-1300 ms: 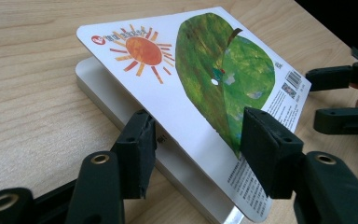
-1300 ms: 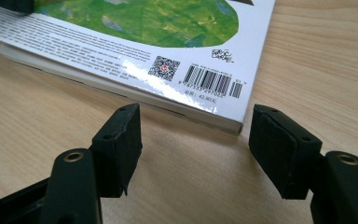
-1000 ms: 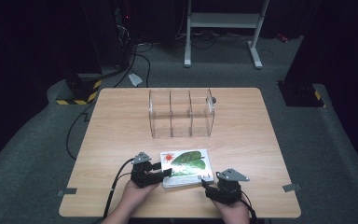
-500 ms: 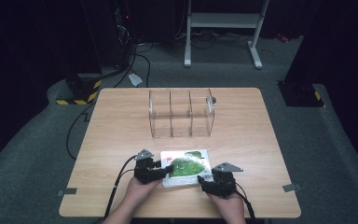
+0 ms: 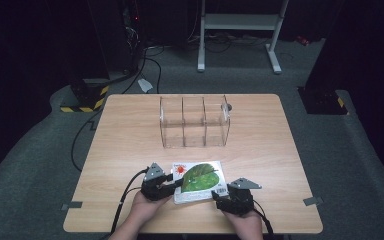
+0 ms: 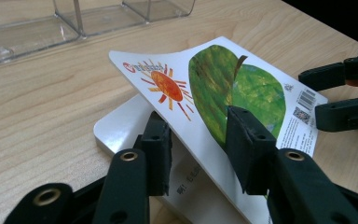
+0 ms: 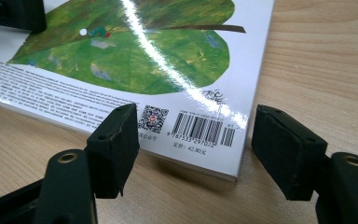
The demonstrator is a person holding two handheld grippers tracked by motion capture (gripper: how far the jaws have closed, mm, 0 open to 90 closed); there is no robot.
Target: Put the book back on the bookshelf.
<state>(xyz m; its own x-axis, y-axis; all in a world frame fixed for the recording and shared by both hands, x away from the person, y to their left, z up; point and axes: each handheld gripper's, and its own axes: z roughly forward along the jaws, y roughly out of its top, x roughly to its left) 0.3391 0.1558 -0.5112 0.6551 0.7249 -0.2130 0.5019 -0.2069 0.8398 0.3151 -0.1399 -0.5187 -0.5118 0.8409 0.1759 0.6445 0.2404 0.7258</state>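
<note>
A picture book [image 5: 200,180] with a green leaf and an orange sun on its cover lies near the table's front edge. My left gripper [image 5: 172,184] is at its left side. In the left gripper view the front cover [image 6: 214,79] is raised off the white pages, with one jaw under it and one on top. The jaws of the left gripper [image 6: 198,140] have just been closing and now pinch the cover. My right gripper [image 5: 220,196] sits at the book's near right corner. Its jaws [image 7: 196,140] stand open on either side of the barcode [image 7: 203,128] without touching.
A clear box with three compartments [image 5: 194,122] stands empty at the middle of the wooden table [image 5: 260,150], well beyond the book. Black cables trail from both grippers over the front edge. Dark floor with a white stand lies behind the table.
The left gripper's jaws have closed onto the book's cover, which now stands lifted at its left side. The right gripper has shifted slightly toward the book's corner.
</note>
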